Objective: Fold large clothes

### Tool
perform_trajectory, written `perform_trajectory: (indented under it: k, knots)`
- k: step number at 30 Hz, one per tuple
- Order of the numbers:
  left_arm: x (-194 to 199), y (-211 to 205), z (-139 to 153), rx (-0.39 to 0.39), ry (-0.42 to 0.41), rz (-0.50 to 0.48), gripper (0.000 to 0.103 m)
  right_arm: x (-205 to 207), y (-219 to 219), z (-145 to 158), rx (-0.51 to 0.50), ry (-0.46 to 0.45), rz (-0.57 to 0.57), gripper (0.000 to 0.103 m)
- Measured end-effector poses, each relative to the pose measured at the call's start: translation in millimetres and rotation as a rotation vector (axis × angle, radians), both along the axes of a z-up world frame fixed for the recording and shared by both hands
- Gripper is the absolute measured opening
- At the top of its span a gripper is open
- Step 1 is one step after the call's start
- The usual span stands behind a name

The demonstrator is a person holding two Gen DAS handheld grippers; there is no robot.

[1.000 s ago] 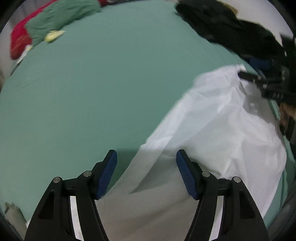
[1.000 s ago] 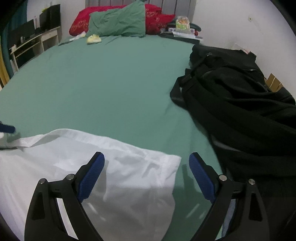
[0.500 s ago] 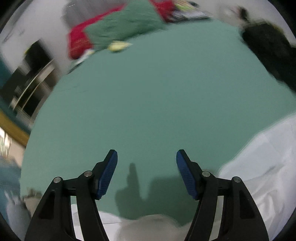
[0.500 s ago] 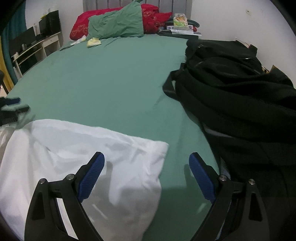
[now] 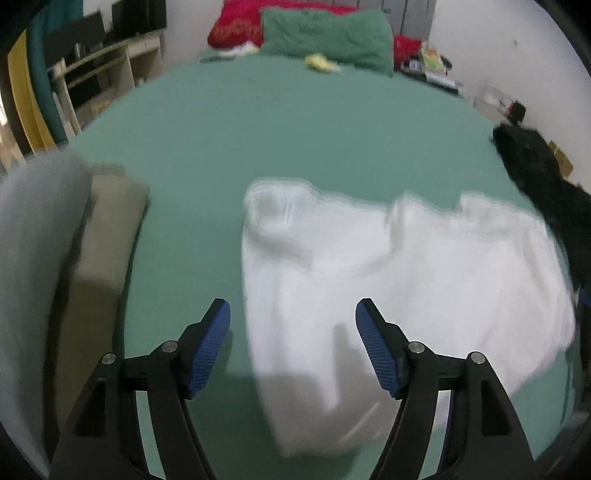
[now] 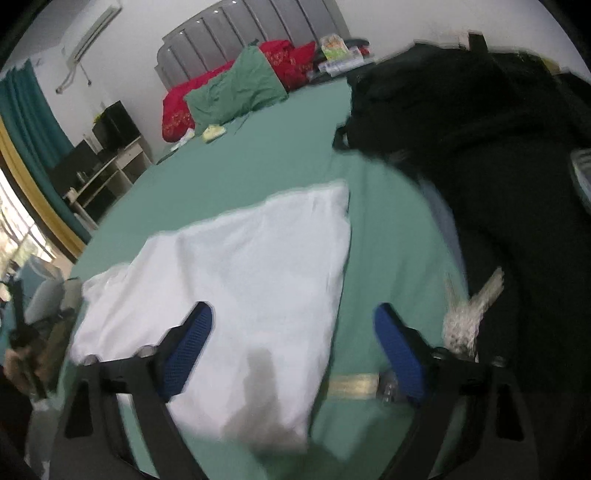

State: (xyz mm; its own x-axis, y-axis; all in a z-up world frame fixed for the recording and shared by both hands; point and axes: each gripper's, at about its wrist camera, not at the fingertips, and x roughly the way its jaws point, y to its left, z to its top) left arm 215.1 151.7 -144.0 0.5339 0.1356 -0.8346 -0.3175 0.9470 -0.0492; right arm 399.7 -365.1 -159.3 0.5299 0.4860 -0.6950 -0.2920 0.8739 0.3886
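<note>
Left wrist view, item one: left gripper point(image 5: 293, 334), blue-padded fingers point(image 5: 209, 345) spread wide, nothing between them, held above the near edge of the white garment point(image 5: 388, 280). Item two: white garment, folded into a rough rectangle, lay flat on the green bed sheet point(image 5: 295, 129), at the near end of the bed; its collar area faced the far side, blurred by motion. Item three: black clothing pile point(image 5: 546, 184), just right of the white garment, touching or overlapping its right edge; cannot tell which. Item four: green pillow point(image 5: 325, 35) and red pillow point(image 5: 236, 27), well beyond the white garment at the head of the bed. Item five: small yellow object point(image 5: 319, 62), on the sheet just before the green pillow.

Right wrist view, item six: right gripper point(image 6: 293, 350), fingers likewise parted and empty, hovering over the white garment's point(image 6: 240, 273) right near corner. Item seven: a grey headboard point(image 6: 236, 40) stood behind the pillows, far beyond the white garment. Item eight: dark shelving unit point(image 6: 103, 155), left of the bed.
</note>
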Motion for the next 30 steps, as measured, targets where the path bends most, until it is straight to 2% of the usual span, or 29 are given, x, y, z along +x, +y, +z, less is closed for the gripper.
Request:
perform_trajectory:
  k: [2,4,5,6,7,8,9,10,15,18,22,24,27,28,30]
  knots:
    - [-5.7,3.7,-11.2,-0.009,0.024,0.002,0.075,-9.0,1.5,-15.3,0.063,0.063,0.004,0.069]
    - [-7.3,3.3,-31.1,-0.051,0.103,-0.009,0.075,-8.6,9.5,-32.6,0.101,0.111,0.014,0.065]
    - [-10.2,2.8,-36.4,-0.057,0.110,-0.002,0.075,-6.2,13.7,-34.8,0.108,0.105,0.031,0.058]
    - [-11.0,0.2,-36.6,-0.045,0.087,0.003,0.074,-2.9,20.3,-36.6,0.095,0.106,0.046,0.053]
    - [-13.1,-2.1,-35.9,-0.041,0.065,0.001,0.071,0.2,28.1,-38.9,0.066,0.111,0.054,0.044]
    - [-16.2,-3.5,-36.2,-0.066,0.049,-0.003,0.042,1.5,32.1,-39.1,0.062,0.114,0.062,0.011]
    - [-19.4,-3.0,-35.7,-0.121,0.029,-0.020,0.009,1.7,36.6,-39.9,0.073,0.129,0.084,0.010]
    - [-23.1,-3.1,-32.2,-0.148,0.030,-0.009,0.009,-1.1,39.3,-38.1,0.073,0.133,0.085,0.010]
    - [-58.5,-8.9,-3.7,-0.107,-0.026,0.028,0.006,-35.3,44.8,-6.8,0.008,0.042,0.115,0.008]
    - [-88.4,-12.2,2.2,-0.132,-0.009,0.053,0.006,-65.8,35.5,4.2,-0.007,0.021,0.106,0.008]
    - [-117.0,-16.6,-1.9,-0.168,0.039,0.070,0.006,-105.0,22.2,-2.4,-0.015,0.064,0.097,0.008]
    - [-119.2,-18.3,-2.4,-0.149,0.057,0.056,0.006,-120.6,18.7,-6.9,-0.026,0.088,0.091,0.008]
    - [-124.0,-20.4,-12.2,-0.097,0.137,0.044,0.007,-131.1,14.3,-16.6,-0.033,0.136,0.072,0.009]
    - [-128.7,-16.6,-11.1,-0.096,0.140,0.040,0.011,-130.2,13.3,-18.0,-0.033,0.138,0.057,0.009]
    - [-123.2,-12.8,-3.7,-0.078,0.127,0.039,0.048,-127.5,11.0,-14.2,-0.036,0.124,0.036,0.020]
